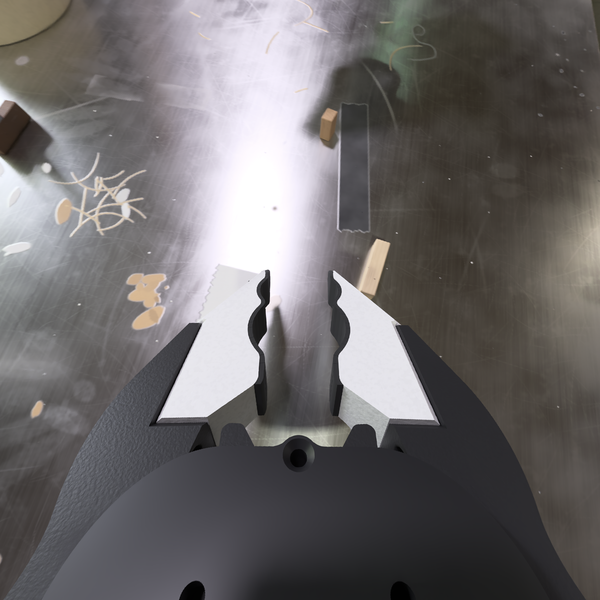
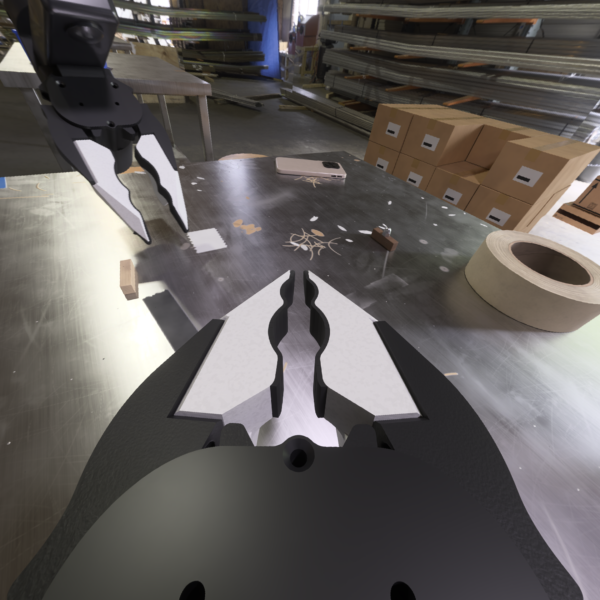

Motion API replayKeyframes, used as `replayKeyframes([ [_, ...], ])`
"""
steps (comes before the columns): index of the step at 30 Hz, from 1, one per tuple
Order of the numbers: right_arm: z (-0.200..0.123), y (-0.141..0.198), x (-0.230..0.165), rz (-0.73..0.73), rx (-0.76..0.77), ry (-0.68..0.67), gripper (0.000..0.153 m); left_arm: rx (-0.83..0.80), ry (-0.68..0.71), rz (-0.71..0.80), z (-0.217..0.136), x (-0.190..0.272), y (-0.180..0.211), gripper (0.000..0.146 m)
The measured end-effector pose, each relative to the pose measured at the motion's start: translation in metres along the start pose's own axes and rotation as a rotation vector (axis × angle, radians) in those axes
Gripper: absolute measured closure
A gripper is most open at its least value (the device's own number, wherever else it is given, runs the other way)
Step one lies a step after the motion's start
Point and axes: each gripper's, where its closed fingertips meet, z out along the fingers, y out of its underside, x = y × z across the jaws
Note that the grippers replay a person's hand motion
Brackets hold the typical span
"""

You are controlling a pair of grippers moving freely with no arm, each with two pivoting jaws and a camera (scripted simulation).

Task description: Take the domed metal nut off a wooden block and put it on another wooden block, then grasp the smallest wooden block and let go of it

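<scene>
A dark brown wooden block (image 2: pixel 384 240) lies on the metal table with the domed metal nut (image 2: pixel 386 231) on top of it, ahead and to the right of my right gripper (image 2: pixel 299 273). The right gripper is shut and empty, low over the table. My left gripper (image 1: pixel 298 275) is open and empty above the table; it also shows in the right wrist view (image 2: pixel 167 235). In the left wrist view a small pale block (image 1: pixel 328 124) stands far ahead, a longer pale block (image 1: pixel 373 269) lies just right of the fingertips, and the dark block (image 1: pixel 13 126) is at the left edge, its nut out of view.
A roll of beige tape (image 2: pixel 532 282) sits at the right, a phone (image 2: pixel 310 167) at the table's far edge, cardboard boxes (image 2: pixel 470 156) beyond. A black tape strip (image 1: pixel 354 165) and a white tape piece (image 2: pixel 206 240) lie flat. Wood shavings (image 2: pixel 311 243) are scattered about.
</scene>
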Motion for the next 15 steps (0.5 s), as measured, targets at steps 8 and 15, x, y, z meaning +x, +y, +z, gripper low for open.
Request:
replayKeyframes([
  [8,-0.001,0.003,0.004,-0.01,-0.019,0.048,0.148,-0.081,-0.018,0.079,0.007,0.01,0.019,0.111],
  [15,0.004,0.01,0.003,-0.015,-0.05,0.049,0.148,-0.069,-0.026,0.081,0.009,0.008,0.02,0.108],
])
